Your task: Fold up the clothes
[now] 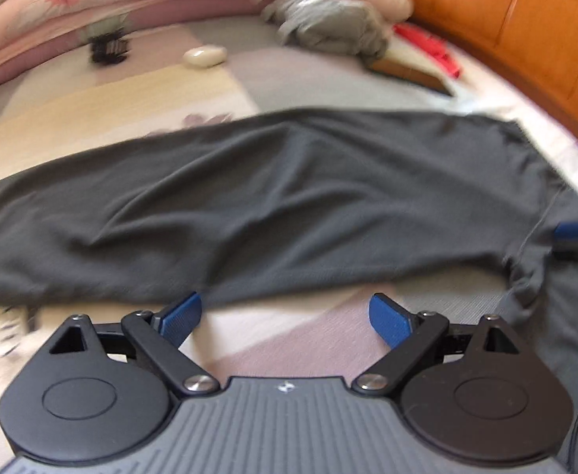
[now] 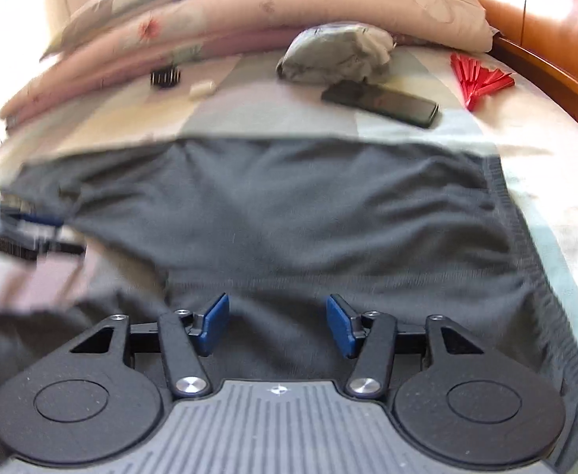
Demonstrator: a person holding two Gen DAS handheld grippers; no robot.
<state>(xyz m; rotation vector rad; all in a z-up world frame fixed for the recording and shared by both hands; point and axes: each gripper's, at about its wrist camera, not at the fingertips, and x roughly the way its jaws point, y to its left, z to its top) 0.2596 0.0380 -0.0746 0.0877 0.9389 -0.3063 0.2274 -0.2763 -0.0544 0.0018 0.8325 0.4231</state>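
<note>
Dark grey trousers [image 1: 289,197] lie spread across the bed, one leg stretching left to right in the left wrist view. My left gripper [image 1: 285,318] stands open just short of the leg's near edge, with nothing between its blue pads. The right wrist view shows the trousers [image 2: 289,213] at the waist end, with the ribbed waistband [image 2: 522,245] on the right. Above that cloth my right gripper [image 2: 277,324] is open and holds nothing. Each gripper shows as a blue blur at the edge of the other's view: the right one [image 1: 577,237] and the left one [image 2: 32,229].
A crumpled light grey garment [image 2: 336,55] sits at the back of the bed beside a dark phone [image 2: 383,102] and a red folding fan [image 2: 478,79]. A black comb [image 2: 166,77] and a white oval object [image 2: 202,89] lie farther left. Folded floral quilts [image 2: 249,12] and an orange wooden headboard [image 2: 545,12] border the bed.
</note>
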